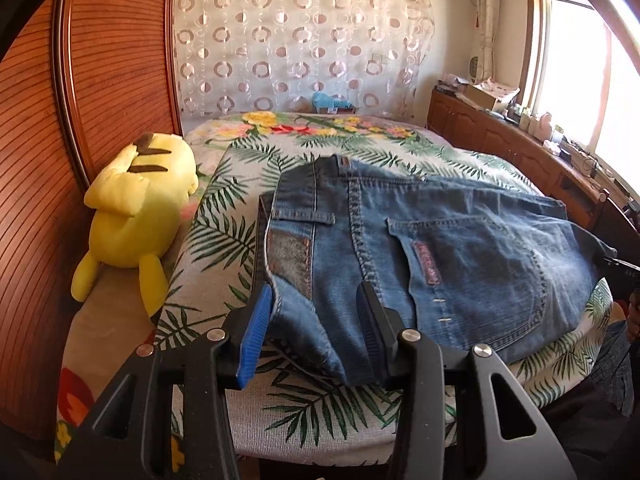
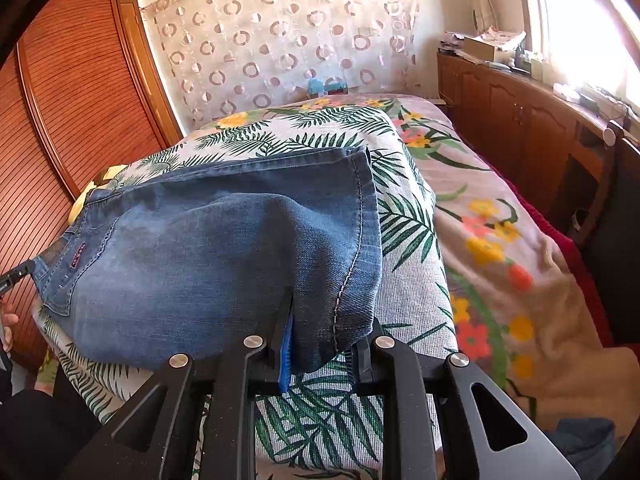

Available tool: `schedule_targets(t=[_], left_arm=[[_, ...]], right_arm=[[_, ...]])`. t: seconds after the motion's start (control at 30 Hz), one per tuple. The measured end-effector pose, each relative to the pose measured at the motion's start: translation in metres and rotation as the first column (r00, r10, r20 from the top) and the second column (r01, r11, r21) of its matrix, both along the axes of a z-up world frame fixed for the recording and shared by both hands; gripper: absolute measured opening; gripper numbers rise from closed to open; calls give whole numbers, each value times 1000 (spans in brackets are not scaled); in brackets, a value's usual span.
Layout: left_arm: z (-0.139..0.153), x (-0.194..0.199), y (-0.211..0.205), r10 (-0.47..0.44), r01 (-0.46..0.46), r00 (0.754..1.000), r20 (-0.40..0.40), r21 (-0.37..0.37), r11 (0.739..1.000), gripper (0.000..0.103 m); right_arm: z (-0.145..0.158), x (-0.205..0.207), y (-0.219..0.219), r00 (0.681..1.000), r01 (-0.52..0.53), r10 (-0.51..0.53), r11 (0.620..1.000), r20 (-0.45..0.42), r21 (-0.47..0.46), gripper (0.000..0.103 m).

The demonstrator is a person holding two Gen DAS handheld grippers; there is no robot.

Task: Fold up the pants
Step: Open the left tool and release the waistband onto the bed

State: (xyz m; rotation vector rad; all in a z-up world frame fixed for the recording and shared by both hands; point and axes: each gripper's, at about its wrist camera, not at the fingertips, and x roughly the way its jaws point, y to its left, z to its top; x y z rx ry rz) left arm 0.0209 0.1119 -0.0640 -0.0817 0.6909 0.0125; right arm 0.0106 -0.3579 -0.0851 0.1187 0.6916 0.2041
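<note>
Blue denim pants (image 1: 440,248) lie folded on the leaf-print bed cover, back pockets up. My left gripper (image 1: 316,300) has its fingers wide apart around the near waistband corner, with the denim lying loose between them. In the right wrist view the same pants (image 2: 208,248) spread to the left. My right gripper (image 2: 324,336) has its fingers on either side of the near folded corner with the hem seam, the cloth bunched between them. The left gripper's tip (image 2: 16,274) shows at the far left edge.
A yellow plush toy (image 1: 136,216) lies on the bed's left side by the wooden wardrobe (image 1: 100,80). A blue toy (image 1: 330,102) sits at the headboard curtain. A wooden cabinet (image 1: 520,148) with clutter runs along the window on the right. A floral blanket (image 2: 500,240) covers the bed's right side.
</note>
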Motion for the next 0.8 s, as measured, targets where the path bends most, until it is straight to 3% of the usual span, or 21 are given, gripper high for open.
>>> schedule_targets(t=[0.2,0.43,0.53,0.67,0.8], left_arm=[[8,-3,-11,-31,31,999,17,4,1000,45],[-4,10,-33,-97,97,995,-6,2,995,45],[-9,19,-45,-120,120,993,-15,-3,993,39],[-12,31,-55,-147,147,989,-12,-21,989,23],[-12,41,-72,-190,189,982,-11,-21,982,21]], right_arm=[[1,0,-1,1000,1,-1,1000,3,1,21],[5,-5,-2,1000,6,-6,1000,16,2,21],[6,-9,-3,1000,4,-4,1000,23,-6,22],[9,-13,-6,999,2,-2,1000,32,-11,22],[11,-16,-7,999,4,-4,1000,44,-11,22]])
